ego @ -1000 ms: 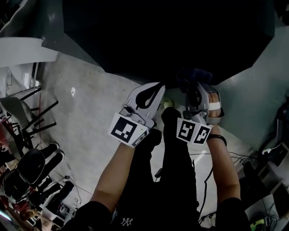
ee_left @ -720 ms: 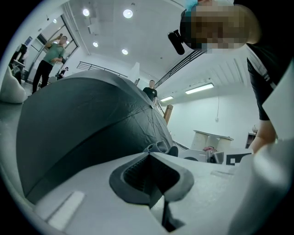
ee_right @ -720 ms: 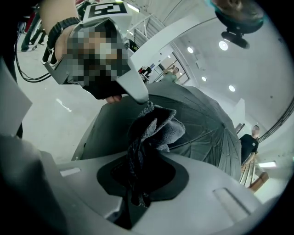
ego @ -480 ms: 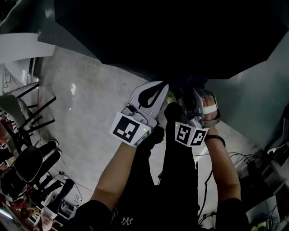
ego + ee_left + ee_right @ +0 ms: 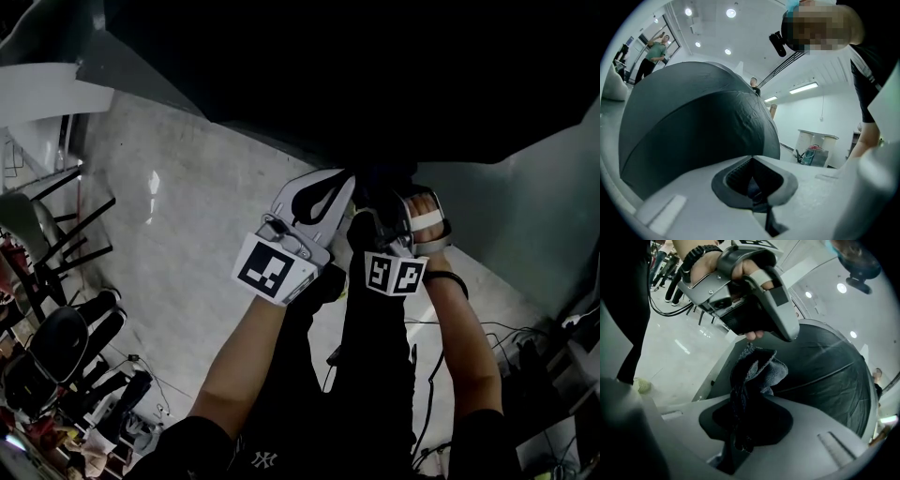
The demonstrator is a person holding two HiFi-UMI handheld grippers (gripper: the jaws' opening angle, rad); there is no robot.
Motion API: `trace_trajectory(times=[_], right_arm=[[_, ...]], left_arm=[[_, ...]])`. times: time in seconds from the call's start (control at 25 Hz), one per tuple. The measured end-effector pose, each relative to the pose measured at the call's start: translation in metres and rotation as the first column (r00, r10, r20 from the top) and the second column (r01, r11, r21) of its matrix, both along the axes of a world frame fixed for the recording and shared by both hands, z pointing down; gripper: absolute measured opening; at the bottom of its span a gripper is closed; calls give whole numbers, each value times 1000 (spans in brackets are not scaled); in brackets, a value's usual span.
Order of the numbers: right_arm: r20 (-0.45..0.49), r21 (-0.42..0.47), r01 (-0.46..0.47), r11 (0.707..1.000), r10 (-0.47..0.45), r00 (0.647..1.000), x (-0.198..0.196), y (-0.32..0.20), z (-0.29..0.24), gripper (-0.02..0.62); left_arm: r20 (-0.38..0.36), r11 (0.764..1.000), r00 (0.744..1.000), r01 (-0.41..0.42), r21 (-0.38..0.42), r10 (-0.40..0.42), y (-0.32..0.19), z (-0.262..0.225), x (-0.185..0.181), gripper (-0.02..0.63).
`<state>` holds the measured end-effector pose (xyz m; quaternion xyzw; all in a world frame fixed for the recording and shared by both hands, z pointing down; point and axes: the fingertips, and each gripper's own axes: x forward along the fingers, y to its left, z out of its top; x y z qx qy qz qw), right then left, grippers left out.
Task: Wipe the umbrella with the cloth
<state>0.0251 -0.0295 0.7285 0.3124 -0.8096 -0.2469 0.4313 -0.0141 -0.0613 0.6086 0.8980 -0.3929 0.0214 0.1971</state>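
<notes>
Pale floor [image 5: 187, 225] lies open beside the rim of the umbrella [image 5: 375, 75]. Our right gripper [image 5: 739, 420] clamps the cloth [image 5: 757, 369]; our left gripper [image 5: 757, 190] has its jaws together.

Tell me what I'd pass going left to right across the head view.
Black chairs → left gripper → right gripper → cables on the floor. The umbrella spans the whole top, so it has no place in the order.
</notes>
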Motion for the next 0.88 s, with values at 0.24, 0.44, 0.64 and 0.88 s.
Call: trace_trajectory(times=[0.24, 0.44, 0.64, 0.88], right_arm=[[-19, -40, 42, 998, -43, 999, 1, 13, 42, 81], [-41, -74, 63, 995, -66, 997, -8, 16, 67, 81], [-54, -96, 69, 993, -74, 996, -16, 17, 77, 81], [-10, -111, 48, 993, -49, 999, -15, 20, 26, 81]], left_arm=[[13, 1000, 1000, 2, -4, -2, 8, 26, 5, 1], [18, 1000, 1000, 3, -14, -2, 8, 34, -4, 1], [16, 1000, 1000, -4, -30, 5, 8, 38, -12, 1], [8, 1000, 1000, -10, -28, 10, 3, 9, -12, 1]])
